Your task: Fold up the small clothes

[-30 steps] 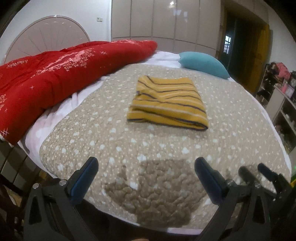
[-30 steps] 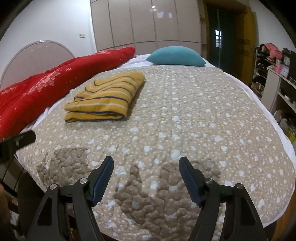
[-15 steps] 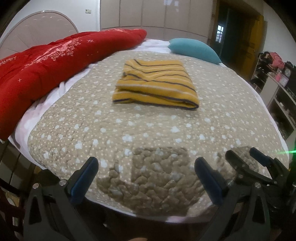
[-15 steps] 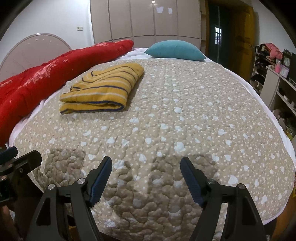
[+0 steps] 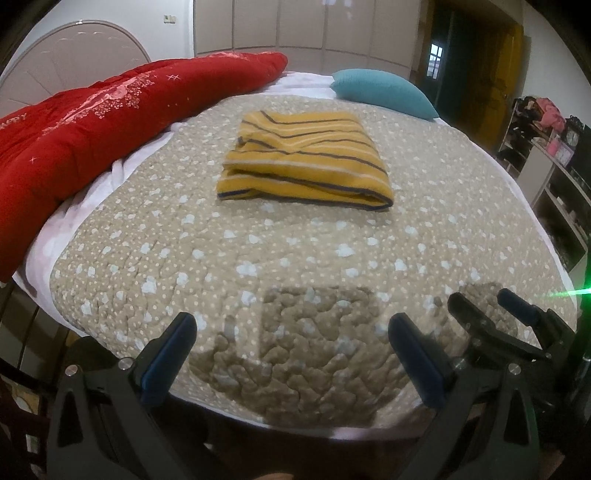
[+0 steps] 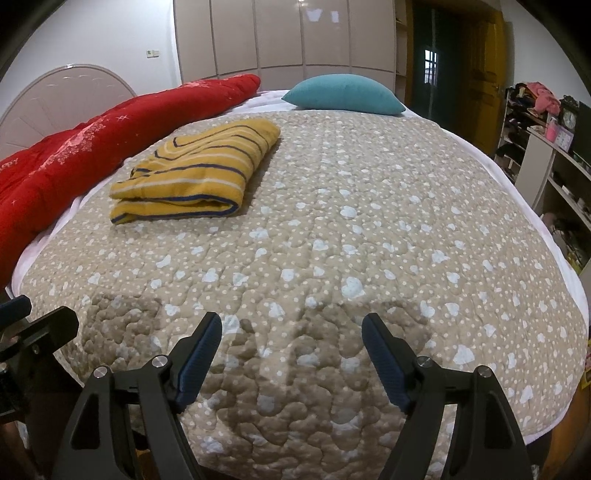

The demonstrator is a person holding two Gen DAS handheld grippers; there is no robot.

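Observation:
A yellow garment with dark and white stripes (image 5: 306,160) lies folded in a neat rectangle on the beige dotted quilt (image 5: 258,266), toward the far left of the bed (image 6: 195,173). My left gripper (image 5: 293,332) hovers open over the near edge of the bed, well short of the garment, with nothing between its blue-padded fingers. My right gripper (image 6: 291,334) is open too, over the near edge to the right of the garment. The right gripper's fingers (image 5: 480,321) also show at the right of the left wrist view.
A red duvet (image 5: 92,122) is bunched along the left side of the bed. A teal pillow (image 6: 343,94) lies at the far end. Shelves with clutter (image 6: 546,147) stand on the right, wardrobe doors (image 6: 288,33) behind.
Both grippers have drawn back toward the near edge of the bed and stayed open. The folded garment has not moved.

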